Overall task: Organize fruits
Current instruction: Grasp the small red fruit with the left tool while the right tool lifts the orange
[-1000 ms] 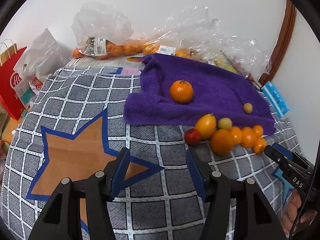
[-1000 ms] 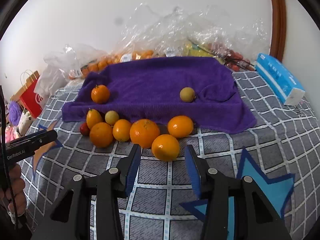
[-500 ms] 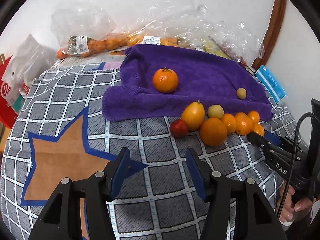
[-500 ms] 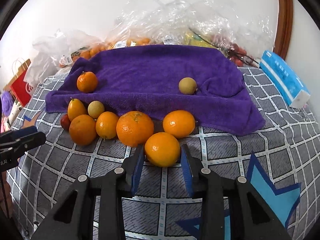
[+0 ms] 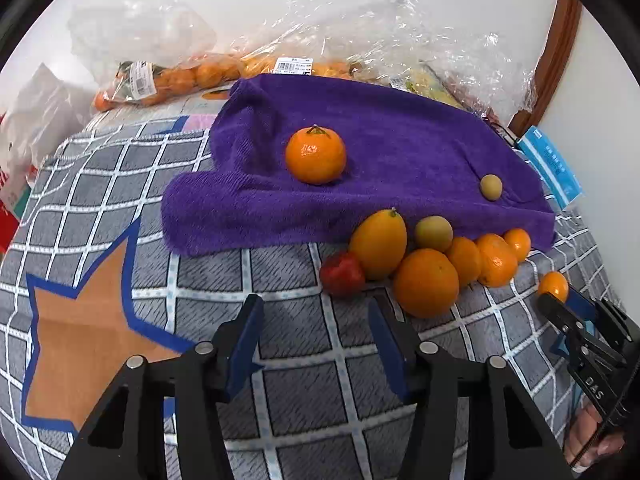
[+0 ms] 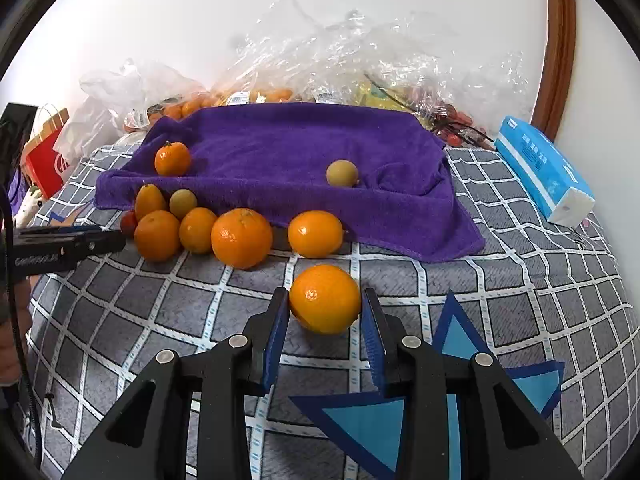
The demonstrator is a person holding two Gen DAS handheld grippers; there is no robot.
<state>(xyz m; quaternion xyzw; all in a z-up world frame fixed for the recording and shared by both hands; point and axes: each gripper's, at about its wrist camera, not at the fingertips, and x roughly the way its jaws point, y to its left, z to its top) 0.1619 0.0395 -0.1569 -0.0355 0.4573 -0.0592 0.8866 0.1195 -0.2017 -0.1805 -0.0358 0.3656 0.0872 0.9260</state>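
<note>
A purple towel (image 6: 296, 152) lies on a grey checked cloth (image 6: 160, 304), also in the left wrist view (image 5: 400, 148). A mandarin (image 5: 315, 155) and a small yellow-green fruit (image 5: 491, 187) sit on it. Several oranges, a yellow oval fruit (image 5: 379, 243) and a small red fruit (image 5: 342, 273) cluster at its front edge. My right gripper (image 6: 325, 304) is shut on one orange (image 6: 325, 298), apart from the cluster. My left gripper (image 5: 316, 316) is open and empty, just short of the red fruit.
Clear plastic bags of fruit (image 6: 320, 64) lie behind the towel along the white wall. A blue tissue pack (image 6: 544, 168) lies right of the towel. A red paper bag (image 6: 44, 156) stands at the far left. A brown door frame (image 6: 560, 40) rises at the right.
My right gripper moved forward and its fingers closed around the nearest orange. My left gripper moved forward and right, closer to the red fruit and the cluster.
</note>
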